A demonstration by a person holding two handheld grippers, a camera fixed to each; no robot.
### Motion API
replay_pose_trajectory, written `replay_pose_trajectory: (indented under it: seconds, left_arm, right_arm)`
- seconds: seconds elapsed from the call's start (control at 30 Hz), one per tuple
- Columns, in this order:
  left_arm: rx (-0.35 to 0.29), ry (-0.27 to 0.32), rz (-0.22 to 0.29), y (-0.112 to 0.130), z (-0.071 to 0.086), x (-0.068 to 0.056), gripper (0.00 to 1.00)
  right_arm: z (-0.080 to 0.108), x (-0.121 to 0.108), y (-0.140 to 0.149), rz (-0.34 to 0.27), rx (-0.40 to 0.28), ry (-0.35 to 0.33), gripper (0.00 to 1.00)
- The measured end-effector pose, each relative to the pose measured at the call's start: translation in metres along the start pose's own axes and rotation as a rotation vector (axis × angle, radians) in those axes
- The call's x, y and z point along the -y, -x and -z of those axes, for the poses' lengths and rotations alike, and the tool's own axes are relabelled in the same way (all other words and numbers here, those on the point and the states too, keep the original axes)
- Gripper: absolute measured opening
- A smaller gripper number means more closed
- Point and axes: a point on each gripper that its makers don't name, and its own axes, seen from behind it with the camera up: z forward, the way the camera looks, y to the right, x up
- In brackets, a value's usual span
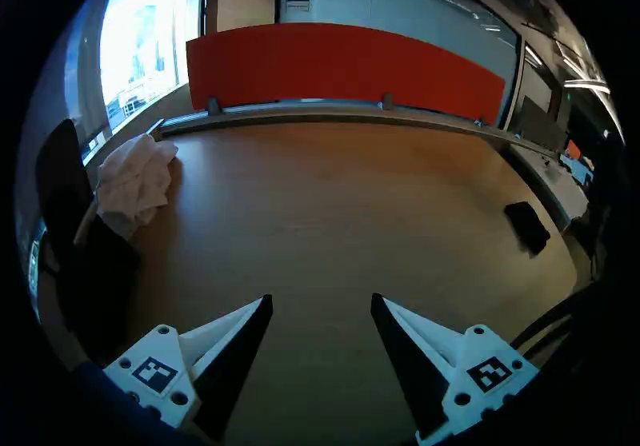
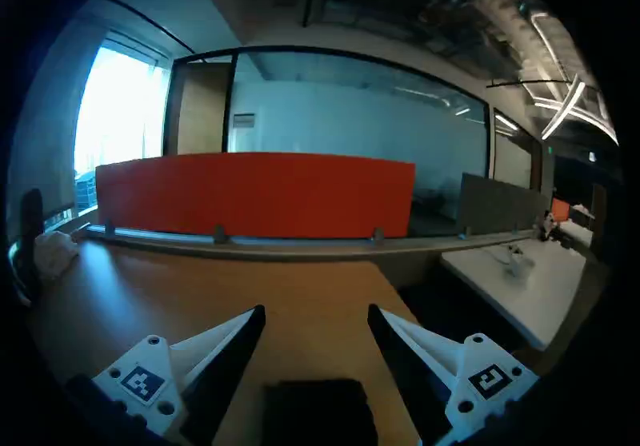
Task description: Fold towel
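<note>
A: What is seen of the room?

B: A glass wall and a bright window [image 1: 140, 38] are seen behind a wide brown wooden table [image 1: 336, 206]. A long red divider panel [image 1: 344, 66] is fixed along its far edge. In the right gripper view, a white desk [image 2: 520, 286] is shown to the right.

A: Where is the towel found?

B: The crumpled white towel [image 1: 136, 178] is placed at the far left corner of the table, beside a black chair [image 1: 60, 182]. It is bunched in a heap, and its long axis is laid roughly along the left edge. No pointing end can be told.

A: And smaller things?

B: A flat black object [image 1: 528, 224] is laid near the right edge. In the right gripper view it is seen just below the fingers.

A: The grippers?

B: The left gripper [image 1: 321, 297] and the right gripper [image 2: 315, 308] are held above the wood with fingers spread apart. Nothing is pinched.
</note>
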Motion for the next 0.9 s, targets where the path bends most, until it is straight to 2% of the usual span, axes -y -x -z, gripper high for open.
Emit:
replay_pose_trajectory:
  seconds: [0.2, 0.33, 0.6, 0.9]
  left_arm:
    - [-0.04, -0.001, 0.012, -0.011, -0.001, 0.003, 0.91]
    - [-0.1, -0.002, 0.019, -0.027, 0.0, 0.007, 0.91]
    - [-0.241, -0.038, 0.035, -0.067, 0.003, 0.026, 0.91]
    - [-0.363, -0.057, 0.048, -0.118, 0.003, 0.044, 0.91]
  right_arm:
    - [-0.002, 0.013, -0.015, -0.004, -0.036, -0.017, 0.99]
    - [-0.002, 0.022, -0.026, -0.004, -0.055, -0.029, 0.99]
    - [-0.002, 0.05, -0.036, -0.002, -0.067, -0.057, 0.99]
    - [-0.002, 0.09, -0.047, 0.007, -0.083, -0.096, 0.99]
